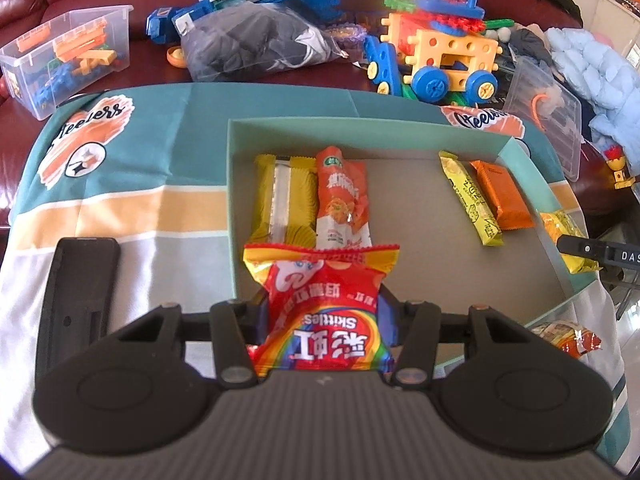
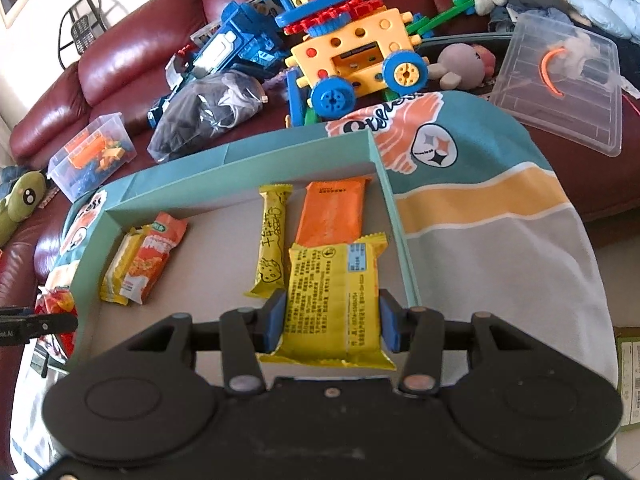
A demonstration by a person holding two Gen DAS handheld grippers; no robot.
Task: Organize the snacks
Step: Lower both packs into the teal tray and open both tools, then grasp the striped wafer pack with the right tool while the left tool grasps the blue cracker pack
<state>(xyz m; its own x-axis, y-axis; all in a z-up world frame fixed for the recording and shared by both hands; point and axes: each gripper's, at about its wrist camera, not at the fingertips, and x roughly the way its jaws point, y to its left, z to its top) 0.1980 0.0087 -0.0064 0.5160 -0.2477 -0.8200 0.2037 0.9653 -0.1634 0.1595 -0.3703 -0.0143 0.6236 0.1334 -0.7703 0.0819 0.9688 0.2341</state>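
Left wrist view: the left gripper (image 1: 322, 316) has its fingers clamped on a red candy bag (image 1: 324, 320), poised over the near edge of the green box (image 1: 516, 152) for sorting beside the wrappers inside.

Right wrist view: the right gripper (image 2: 330, 322) clasps a yellow biscuit packet (image 2: 332, 300), printed back upward, above the box's (image 2: 384, 172) right corner, next to an orange bar (image 2: 332, 212).

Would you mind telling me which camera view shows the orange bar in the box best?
The right wrist view: the orange bar lies there large and flat beside the box wall. The left wrist view shows it smaller, near the right edge.
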